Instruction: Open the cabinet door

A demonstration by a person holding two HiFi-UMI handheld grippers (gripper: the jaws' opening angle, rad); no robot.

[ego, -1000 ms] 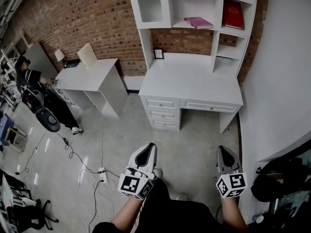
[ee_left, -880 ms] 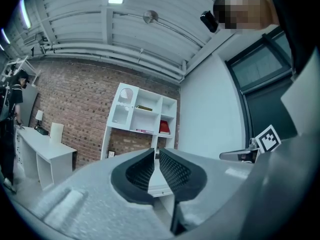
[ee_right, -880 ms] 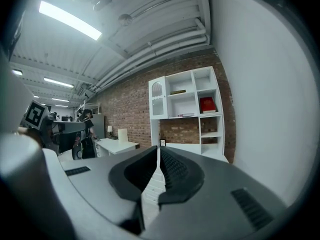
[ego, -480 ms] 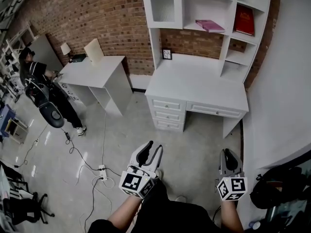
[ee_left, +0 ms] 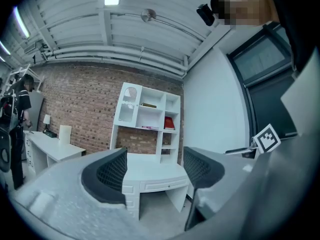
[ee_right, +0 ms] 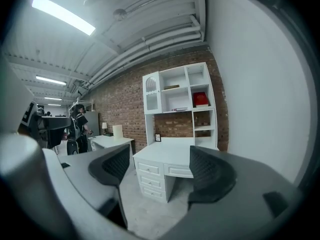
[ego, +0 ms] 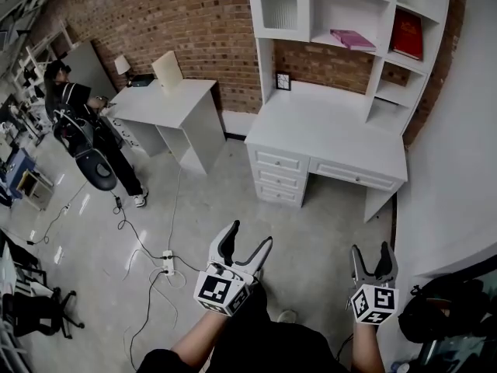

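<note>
The cabinet door (ego: pixel 281 8) is a white, glass-fronted panel, shut, at the upper left of the hutch on the white desk (ego: pixel 334 130) across the floor. It also shows far off as the cabinet door (ee_left: pixel 128 106) and the cabinet door (ee_right: pixel 151 95). My left gripper (ego: pixel 250 235) and right gripper (ego: pixel 370 249) hang low in front of me, far from the desk. Both point toward it. The jaws of my left gripper (ee_left: pixel 154 169) and right gripper (ee_right: pixel 159 169) are opening, with nothing between them.
A second white desk (ego: pixel 167 103) stands to the left by the brick wall. A person in black (ego: pixel 78 115) is beside a chair there. Cables and a power strip (ego: pixel 167 263) lie on the floor. A black bag (ego: pixel 446 301) sits at my right, by the white wall.
Both grippers went from shut to wide open, the left one first. The head view swung left, so the desk and hutch slid rightward in the picture.
</note>
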